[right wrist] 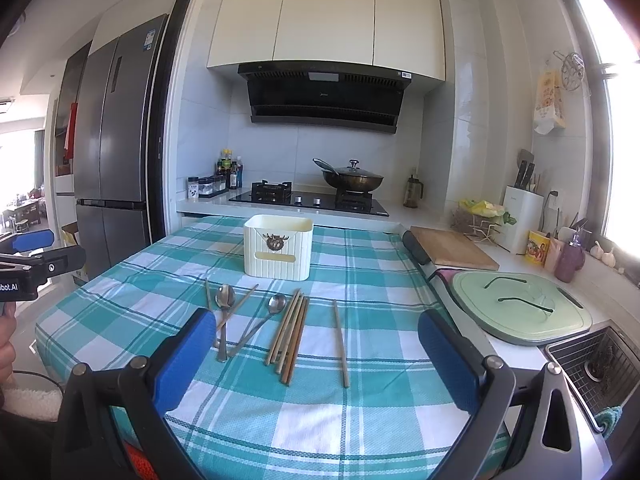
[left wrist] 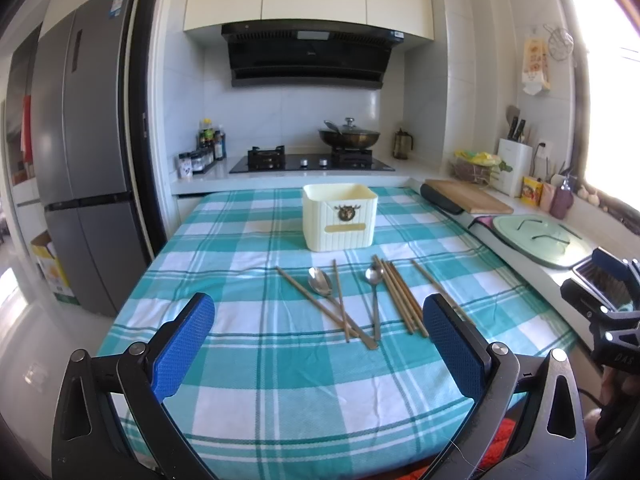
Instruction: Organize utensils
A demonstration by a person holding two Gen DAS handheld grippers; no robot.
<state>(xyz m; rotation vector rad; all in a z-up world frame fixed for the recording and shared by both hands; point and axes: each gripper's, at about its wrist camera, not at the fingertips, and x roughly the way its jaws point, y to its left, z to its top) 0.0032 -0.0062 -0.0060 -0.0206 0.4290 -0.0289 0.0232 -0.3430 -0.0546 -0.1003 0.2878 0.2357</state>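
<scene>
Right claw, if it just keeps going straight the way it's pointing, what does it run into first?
Probably the bundle of chopsticks lying on the checked cloth, centred between the open right claw. The cream holder box stands farther on. Depth is hard to judge through the fisheye.

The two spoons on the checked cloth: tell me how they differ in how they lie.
The left spoon lies across loose chopsticks, its handle running almost straight toward the camera; the right spoon touches no chopsticks over most of its length, its handle slanting left. The left spoon sits farthest left; the right spoon lies beside the chopstick bundle. Their handle ends meet. Both are metal, bowls pointing toward the cream holder.
</scene>
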